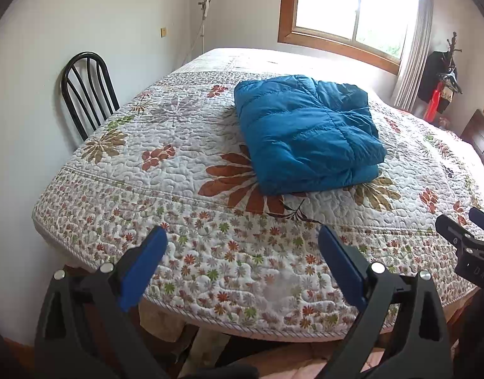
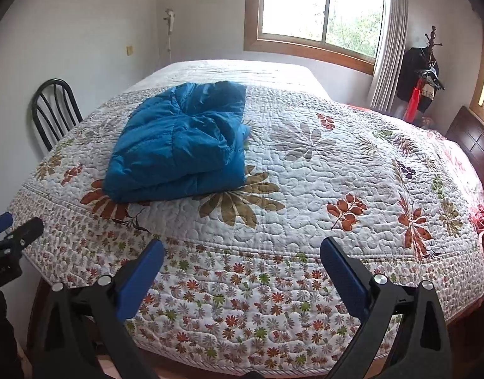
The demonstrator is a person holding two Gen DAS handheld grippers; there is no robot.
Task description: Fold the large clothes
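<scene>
A blue puffy jacket (image 1: 308,132) lies folded into a thick rectangular bundle on the flowered quilt (image 1: 191,170) of the bed. The right wrist view shows the same jacket (image 2: 181,148) left of centre on the quilt (image 2: 336,177). My left gripper (image 1: 243,237) hangs open over the bed's near edge, well short of the jacket, with nothing between its blue pads. My right gripper (image 2: 242,249) is also open and empty above the near edge, to the right of the jacket. Each gripper shows at the side of the other's view: the right gripper (image 1: 463,224), the left gripper (image 2: 14,224).
A black metal chair (image 1: 85,91) stands against the wall left of the bed. A window (image 1: 352,6) with a grey curtain (image 1: 412,47) is behind the bed. A coat rack (image 2: 428,72) and a dark wooden headboard (image 2: 472,139) are at the right.
</scene>
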